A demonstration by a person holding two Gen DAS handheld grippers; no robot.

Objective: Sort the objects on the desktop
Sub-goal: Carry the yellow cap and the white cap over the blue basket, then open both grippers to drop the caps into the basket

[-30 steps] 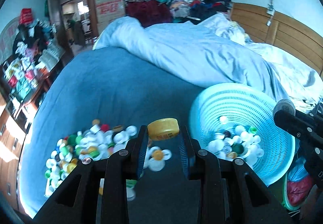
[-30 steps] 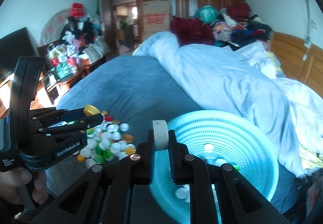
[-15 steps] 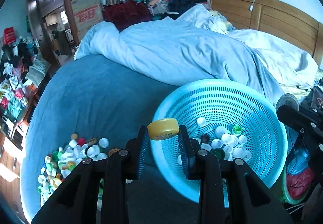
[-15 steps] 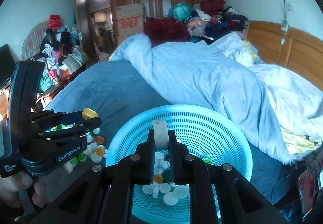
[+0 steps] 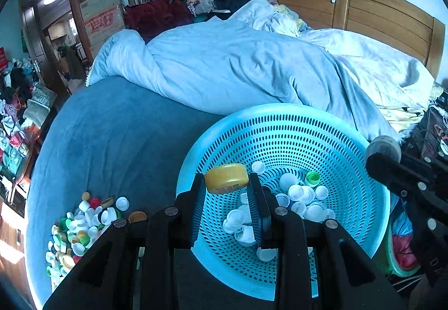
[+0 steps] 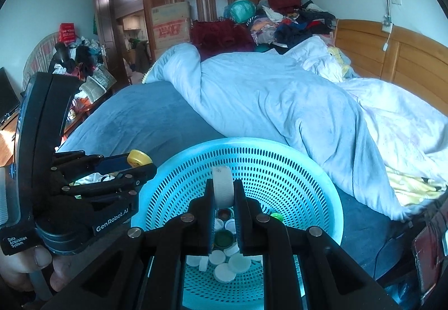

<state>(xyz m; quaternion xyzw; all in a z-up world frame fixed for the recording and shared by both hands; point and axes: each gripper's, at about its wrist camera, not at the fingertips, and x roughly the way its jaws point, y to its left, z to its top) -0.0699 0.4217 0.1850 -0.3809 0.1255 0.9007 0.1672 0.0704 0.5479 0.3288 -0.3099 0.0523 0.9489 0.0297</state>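
Left wrist view: the left gripper (image 5: 226,184) pinches a yellow cap (image 5: 226,178) flat between its two black fingers. The cap sits over the near left side of a light blue basket (image 5: 364,170) full of small holes. Many white caps (image 5: 299,198) lie in the bottom of the basket, and one green cap (image 5: 312,177) lies among them. Far to the left, on the dark blue blanket (image 5: 117,142), a pile of caps (image 5: 81,226) lies in many colours: white, green, yellow and red. At the right edge the right gripper (image 5: 383,150) holds a white cap (image 5: 383,145) over the right rim of the basket.

Right wrist view shows the right gripper (image 6: 223,189) with its fingers pressed tight on that white cap (image 6: 222,185), which stands on its edge between them. It is over the middle of the basket (image 6: 322,184). Below it lie more white caps (image 6: 224,262) and a dark green one (image 6: 223,237). On the left side a hand (image 6: 33,262) holds the left gripper (image 6: 140,161), with the yellow cap (image 6: 138,158) at its tip, just beside the left rim of the basket. A pale blue quilt (image 6: 266,91) lies bunched up on the far side of the bed.
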